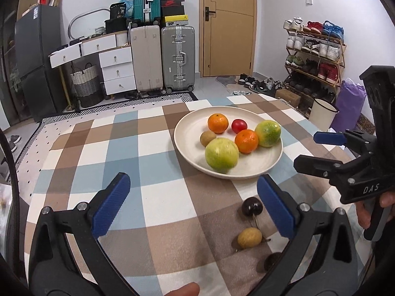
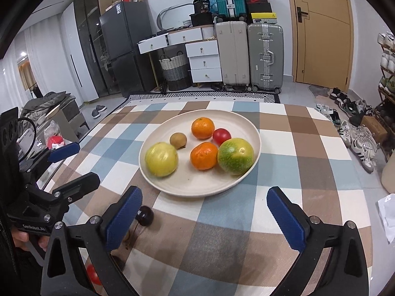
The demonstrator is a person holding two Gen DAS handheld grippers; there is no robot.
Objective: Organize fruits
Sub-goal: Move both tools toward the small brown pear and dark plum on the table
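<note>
A: Any lettering to read?
B: "DAS" in white on the black body of the right tool (image 1: 321,148). The left tool (image 2: 71,162) carries "GenRobot.AI", a bit small.
A: Further back?
B: "36" on a black bag (image 1: 118,11) on the drawer unit.

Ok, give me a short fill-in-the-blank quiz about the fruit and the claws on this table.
1. The plate holds ___ pieces of fruit.
2. The dark cherry lies on the ___, not on the plate.
3. Both the left claw and the right claw are ___ and hold nothing.

Missing words: six; tablecloth; open
</note>
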